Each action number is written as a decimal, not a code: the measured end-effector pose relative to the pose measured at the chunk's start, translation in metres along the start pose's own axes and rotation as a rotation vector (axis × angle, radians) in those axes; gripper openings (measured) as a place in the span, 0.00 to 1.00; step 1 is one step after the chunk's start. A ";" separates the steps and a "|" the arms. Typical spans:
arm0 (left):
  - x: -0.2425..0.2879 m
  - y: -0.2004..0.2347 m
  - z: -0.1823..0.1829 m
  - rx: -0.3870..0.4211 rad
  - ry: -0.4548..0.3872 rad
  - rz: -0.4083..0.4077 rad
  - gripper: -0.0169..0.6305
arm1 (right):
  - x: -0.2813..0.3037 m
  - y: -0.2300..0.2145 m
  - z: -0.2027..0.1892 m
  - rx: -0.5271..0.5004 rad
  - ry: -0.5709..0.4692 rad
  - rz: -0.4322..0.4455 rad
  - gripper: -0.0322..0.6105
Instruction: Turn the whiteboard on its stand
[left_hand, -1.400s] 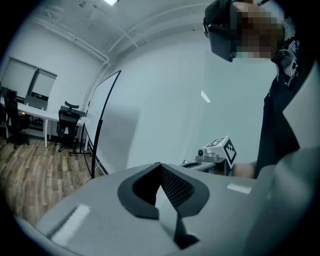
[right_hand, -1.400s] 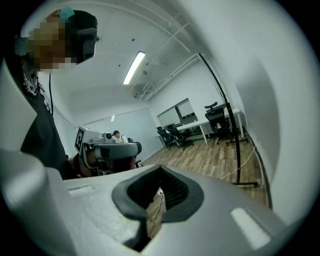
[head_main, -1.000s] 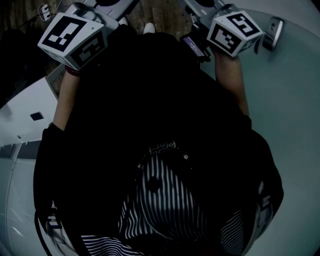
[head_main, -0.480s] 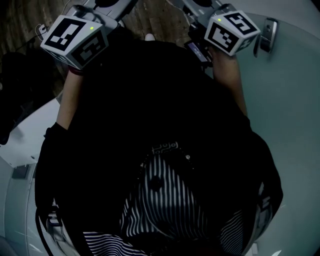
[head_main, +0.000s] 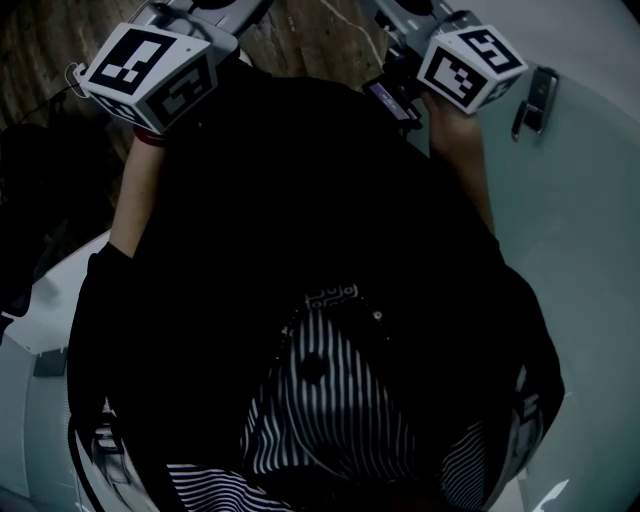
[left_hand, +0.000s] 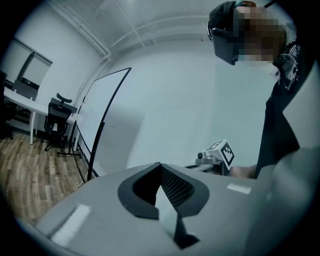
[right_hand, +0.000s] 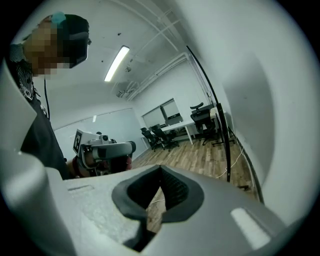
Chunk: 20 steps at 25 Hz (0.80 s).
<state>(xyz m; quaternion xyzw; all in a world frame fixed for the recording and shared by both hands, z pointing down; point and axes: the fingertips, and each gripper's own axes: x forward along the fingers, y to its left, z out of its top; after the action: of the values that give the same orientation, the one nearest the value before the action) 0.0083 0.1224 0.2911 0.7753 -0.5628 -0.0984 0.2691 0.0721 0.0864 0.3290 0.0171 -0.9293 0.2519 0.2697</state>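
The whiteboard (right_hand: 265, 90) fills the right of the right gripper view as a pale curved surface with a thin black frame edge (right_hand: 216, 102). In the left gripper view the whiteboard (left_hand: 92, 117) stands on its black stand at the left, apart from the jaws. My left gripper (left_hand: 160, 166) is shut with nothing between its fingers. Likewise my right gripper (right_hand: 160, 169) is shut and empty, pointing past the board's edge toward the floor. From the head view only the two marker cubes (head_main: 150, 75) (head_main: 470, 65) show above a dark torso; a pale board surface (head_main: 580, 250) lies at the right.
Wood floor (right_hand: 200, 157), office chairs (right_hand: 202, 117) and desks stand beyond the board. A chair (left_hand: 59, 117) and a desk sit at the left gripper view's far left. A grey metal clip (head_main: 530, 100) sits on the pale surface by my right hand. The person's head shows in both gripper views.
In the head view the pale panel at the lower left and the metal clip at the right have slid downward. Both marker cubes stay near the top.
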 end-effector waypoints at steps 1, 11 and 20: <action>-0.001 -0.001 0.000 0.007 -0.003 0.000 0.03 | -0.002 0.000 0.000 -0.002 -0.008 0.000 0.05; -0.019 0.010 -0.009 0.144 0.025 0.105 0.03 | 0.002 0.005 -0.005 -0.007 0.001 0.032 0.05; -0.019 0.011 -0.016 0.128 0.072 0.107 0.03 | 0.007 -0.015 0.020 -0.043 0.011 0.063 0.05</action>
<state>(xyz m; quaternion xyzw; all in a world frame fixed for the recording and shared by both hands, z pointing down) -0.0002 0.1425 0.3072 0.7629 -0.5983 -0.0198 0.2440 0.0586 0.0645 0.3250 -0.0193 -0.9330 0.2404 0.2670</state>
